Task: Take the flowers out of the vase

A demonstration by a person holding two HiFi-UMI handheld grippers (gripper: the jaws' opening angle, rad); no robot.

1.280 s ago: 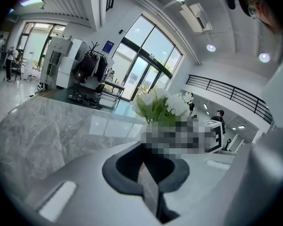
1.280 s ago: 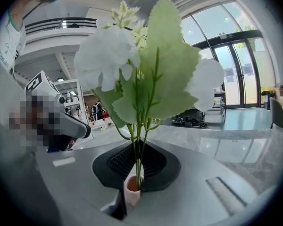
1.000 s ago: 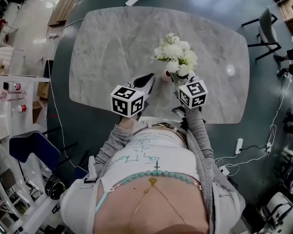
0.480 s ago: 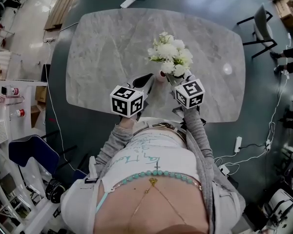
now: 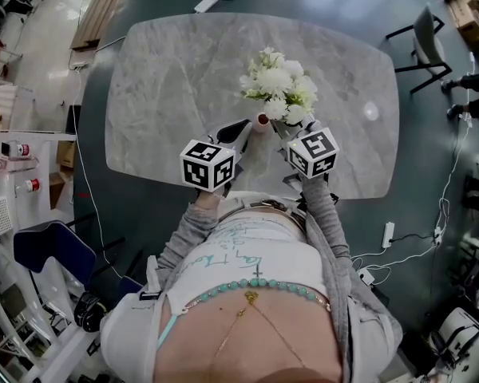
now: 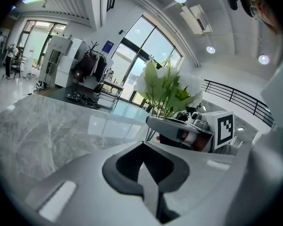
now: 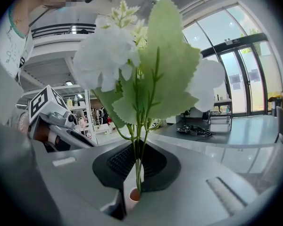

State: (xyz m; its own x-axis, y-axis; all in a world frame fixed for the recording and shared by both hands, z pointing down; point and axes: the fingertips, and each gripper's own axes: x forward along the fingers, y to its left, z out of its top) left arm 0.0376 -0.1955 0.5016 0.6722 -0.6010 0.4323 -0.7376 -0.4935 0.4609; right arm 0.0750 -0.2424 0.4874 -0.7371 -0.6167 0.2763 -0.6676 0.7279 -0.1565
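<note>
Two grippers meet over the near edge of the table point(image 5: 168, 78). Left gripper point(image 5: 238, 130): jaws pressed together with nothing between them, tips just beside the vase point(image 5: 262, 120) but not holding it. The vase shows only as a small pinkish mouth under the blooms; whether its base rests on the table cannot be told. The flowers point(image 5: 278, 84), white heads with broad green leaves, stand in that mouth. Right gripper point(image 7: 136, 171): jaws clamped on the thin stems point(image 7: 137, 149) just above the rim.

Likely hazards: with the vase unsecured, a lift may drag it up with the stems, and it could then drop or topple. A sideways pull would lever the rim and tip it. Thin stems may also slip or kink in the jaws.
</note>
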